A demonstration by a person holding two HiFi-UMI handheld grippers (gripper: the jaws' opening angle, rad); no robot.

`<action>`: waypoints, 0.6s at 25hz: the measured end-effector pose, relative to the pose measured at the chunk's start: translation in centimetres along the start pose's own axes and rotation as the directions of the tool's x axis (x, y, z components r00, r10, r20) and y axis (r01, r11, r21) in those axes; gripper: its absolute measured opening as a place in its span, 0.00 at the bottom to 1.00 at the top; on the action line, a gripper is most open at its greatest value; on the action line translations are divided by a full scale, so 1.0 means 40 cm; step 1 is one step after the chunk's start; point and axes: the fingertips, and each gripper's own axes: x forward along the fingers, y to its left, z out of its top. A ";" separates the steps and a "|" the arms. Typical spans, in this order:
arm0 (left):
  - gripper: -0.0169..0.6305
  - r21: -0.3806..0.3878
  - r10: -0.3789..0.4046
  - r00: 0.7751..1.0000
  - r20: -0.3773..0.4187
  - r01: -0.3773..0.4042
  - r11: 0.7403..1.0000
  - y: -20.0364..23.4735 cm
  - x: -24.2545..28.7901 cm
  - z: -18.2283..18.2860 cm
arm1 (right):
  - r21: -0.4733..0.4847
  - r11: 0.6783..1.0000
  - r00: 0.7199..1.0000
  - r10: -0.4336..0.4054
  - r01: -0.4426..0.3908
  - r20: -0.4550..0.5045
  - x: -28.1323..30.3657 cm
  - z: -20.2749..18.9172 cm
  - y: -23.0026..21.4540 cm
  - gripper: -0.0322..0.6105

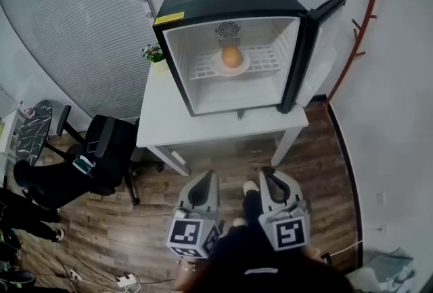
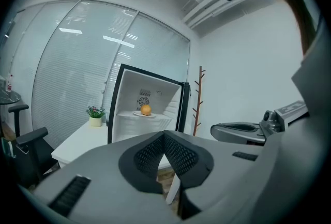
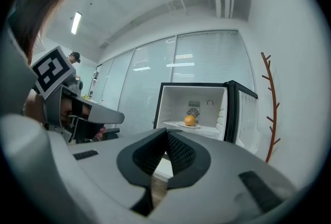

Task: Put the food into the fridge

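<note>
Your left gripper (image 1: 205, 178) and your right gripper (image 1: 268, 175) hang side by side above the wooden floor (image 1: 237, 156), short of the desk's near edge. Both are clenched tip to tip, with nothing between the pads. Ahead stands the white desk (image 1: 162, 116). The black fridge (image 1: 230, 1) takes up its right part, reaching the near edge, with its door (image 1: 318, 48) swung open past the desk's right edge. Inside, the orange (image 1: 231, 57) sits on a white plate (image 1: 218, 68) at the middle of the wire shelf (image 1: 267, 61). A potted plant (image 1: 154, 53) stands at the desk's far edge, just left of the fridge.
</note>
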 end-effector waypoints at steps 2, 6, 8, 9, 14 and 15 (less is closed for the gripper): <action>0.03 -0.007 -0.004 1.000 -0.013 0.004 1.000 -0.004 -0.004 -0.003 | -0.016 1.000 1.000 0.004 -0.004 0.001 -0.003 0.004 0.007 0.05; 0.03 -0.007 -0.030 0.999 -0.017 0.030 1.000 -0.012 0.004 -0.002 | -0.033 0.999 1.000 0.001 -0.001 -0.001 -0.002 0.012 0.016 0.05; 0.03 0.002 -0.036 0.999 -0.004 0.036 0.999 -0.009 0.010 -0.006 | -0.028 1.000 1.000 0.001 -0.001 -0.006 0.001 0.010 0.019 0.05; 0.03 0.000 -0.037 0.999 0.000 0.037 0.999 -0.008 0.012 -0.009 | -0.030 1.000 1.000 0.002 -0.002 -0.010 0.003 0.009 0.020 0.05; 0.03 -0.022 -0.052 0.999 -0.003 0.052 0.998 -0.003 0.026 -0.007 | -0.050 0.999 1.000 0.002 -0.003 -0.011 0.017 0.019 0.013 0.05; 0.03 -0.027 -0.062 0.998 0.001 0.062 0.998 -0.004 0.030 -0.004 | -0.054 0.999 1.000 0.002 -0.003 -0.012 0.021 0.021 0.011 0.05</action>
